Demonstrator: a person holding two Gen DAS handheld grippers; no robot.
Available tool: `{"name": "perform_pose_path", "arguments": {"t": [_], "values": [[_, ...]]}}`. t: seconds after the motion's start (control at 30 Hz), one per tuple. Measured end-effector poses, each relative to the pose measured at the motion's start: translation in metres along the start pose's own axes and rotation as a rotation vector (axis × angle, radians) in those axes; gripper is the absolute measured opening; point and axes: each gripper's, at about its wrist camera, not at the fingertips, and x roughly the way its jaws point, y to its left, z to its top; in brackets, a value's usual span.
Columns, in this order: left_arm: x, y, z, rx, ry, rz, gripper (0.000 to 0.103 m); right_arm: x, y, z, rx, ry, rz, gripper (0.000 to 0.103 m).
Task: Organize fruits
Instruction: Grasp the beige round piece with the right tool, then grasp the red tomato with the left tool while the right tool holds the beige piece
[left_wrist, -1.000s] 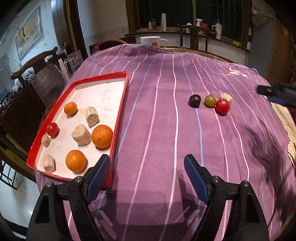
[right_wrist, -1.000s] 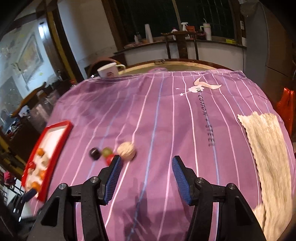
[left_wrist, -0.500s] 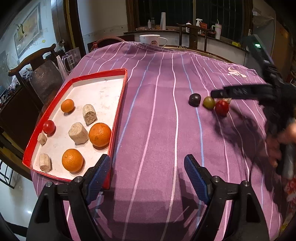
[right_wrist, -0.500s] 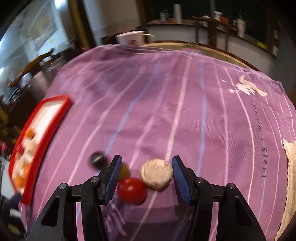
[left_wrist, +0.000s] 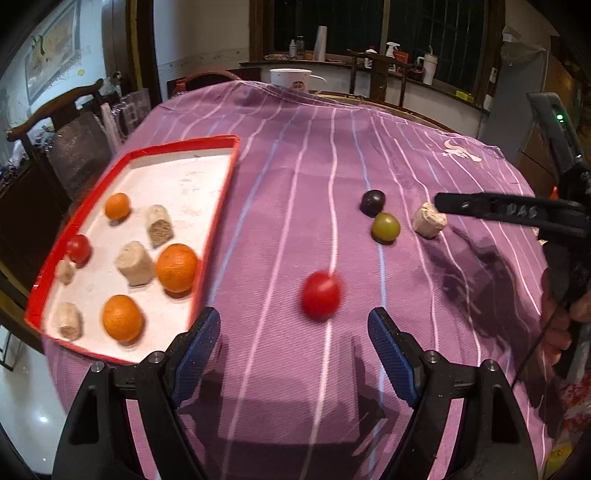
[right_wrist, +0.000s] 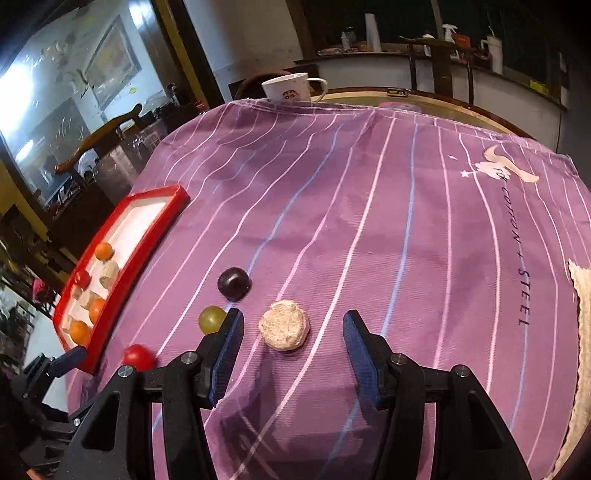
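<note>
A red-rimmed white tray (left_wrist: 216, 221) at the left holds three oranges, several beige chunks and a red tomato. On the purple striped cloth lie a dark grape (left_wrist: 373, 202), a green grape (left_wrist: 385, 227) and a beige chunk (left_wrist: 428, 220). A second red tomato (left_wrist: 320, 294) is blurred, just ahead of my open, empty left gripper (left_wrist: 293, 332). In the right wrist view the beige chunk (right_wrist: 283, 324) lies between the tips of my open right gripper (right_wrist: 293, 321), untouched. The green grape (right_wrist: 212, 319) sits beside its left finger, with the dark grape (right_wrist: 233, 283) farther on.
A white mug (left_wrist: 293, 79) stands at the table's far edge. A beige woven mat (right_wrist: 581, 314) lies at the right edge. Wooden chairs (left_wrist: 55, 118) stand beyond the tray. The cloth (right_wrist: 406, 221) stretches behind the fruits.
The red tomato has rolled away from the grapes toward my left gripper. My right gripper has come in lower, and the beige chunk now sits between its fingers. The left gripper stayed put.
</note>
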Motion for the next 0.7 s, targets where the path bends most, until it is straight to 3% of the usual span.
{"name": "perform_pose_path", "arguments": {"t": [0.17, 0.23, 0.3, 0.4, 0.5, 0.63, 0.7], "values": [[0.024, -0.002, 0.0, 0.004, 0.042, -0.05, 0.082, 0.017, 0.019, -0.003, -0.081, -0.007, -0.081, 0.061], [0.027, -0.003, 0.001, 0.017, 0.03, -0.024, 0.081, 0.023, 0.024, -0.004, -0.1, -0.011, -0.102, 0.061], [0.023, -0.003, 0.002, 0.027, 0.011, -0.042, 0.068, 0.028, 0.026, -0.004, -0.102, -0.011, -0.106, 0.06], [0.014, 0.001, 0.005, 0.02, -0.013, -0.105, 0.047, 0.029, 0.025, -0.005, -0.095, -0.021, -0.108, 0.042], [0.003, 0.002, 0.008, 0.02, -0.044, -0.16, 0.046, 0.027, 0.018, -0.006, -0.066, -0.031, -0.091, 0.036], [-0.02, 0.008, 0.008, 0.035, -0.117, -0.157, 0.046, 0.025, 0.008, -0.008, -0.017, -0.045, -0.058, 0.036], [-0.025, 0.013, 0.007, 0.038, -0.118, -0.159, 0.048, 0.024, 0.006, -0.008, -0.006, -0.049, -0.055, 0.036]]}}
